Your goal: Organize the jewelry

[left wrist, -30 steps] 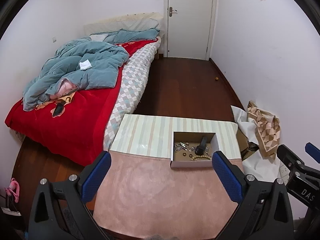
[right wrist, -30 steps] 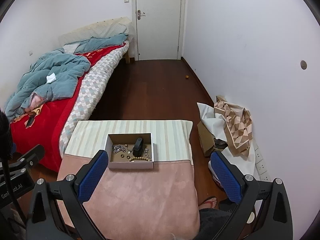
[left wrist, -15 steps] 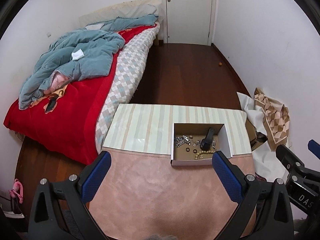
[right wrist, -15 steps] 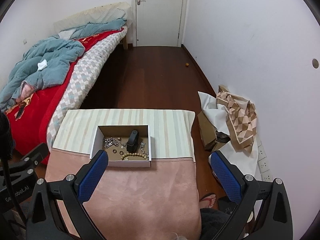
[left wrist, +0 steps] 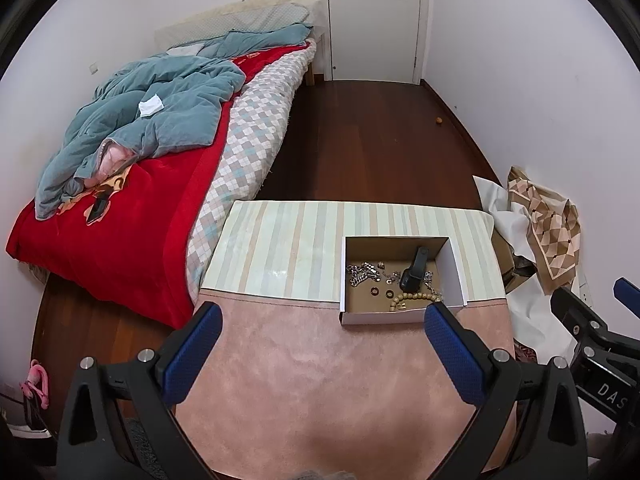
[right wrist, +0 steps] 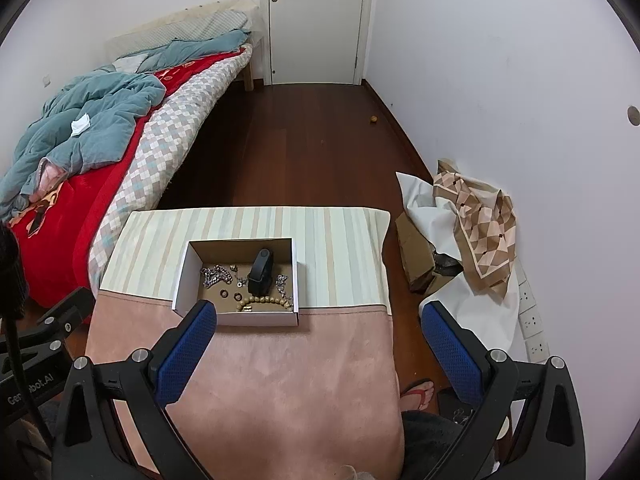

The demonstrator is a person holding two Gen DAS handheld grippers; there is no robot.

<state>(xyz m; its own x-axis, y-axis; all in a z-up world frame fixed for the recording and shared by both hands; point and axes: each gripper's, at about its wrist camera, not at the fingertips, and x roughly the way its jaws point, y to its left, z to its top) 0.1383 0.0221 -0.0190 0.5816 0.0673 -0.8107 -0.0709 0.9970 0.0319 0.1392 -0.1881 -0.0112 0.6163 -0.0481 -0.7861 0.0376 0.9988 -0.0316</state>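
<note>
An open white cardboard box (left wrist: 452,264) (right wrist: 182,276) sits on a table where a striped cloth meets a pink cloth. Inside lie a black watch (left wrist: 414,270) (right wrist: 260,272), a silver chain (left wrist: 362,272) (right wrist: 216,275), a wooden bead bracelet (left wrist: 414,299) (right wrist: 264,302) and small rings (left wrist: 374,291) (right wrist: 224,293). My left gripper (left wrist: 322,332) is open and empty, above the pink cloth, short of the box. My right gripper (right wrist: 318,332) is open and empty, near and right of the box.
The table's pink cloth (left wrist: 320,384) fills the near side, the striped cloth (left wrist: 288,248) the far side. A bed with red and teal bedding (left wrist: 132,168) stands left. Paper, a patterned scarf (right wrist: 476,220) and a cardboard box lie on the floor at right. A sandalled foot (right wrist: 418,394) shows below.
Both grippers have moved forward and tilted down, so the table and box appear larger and nearer. Both stay open and empty.
</note>
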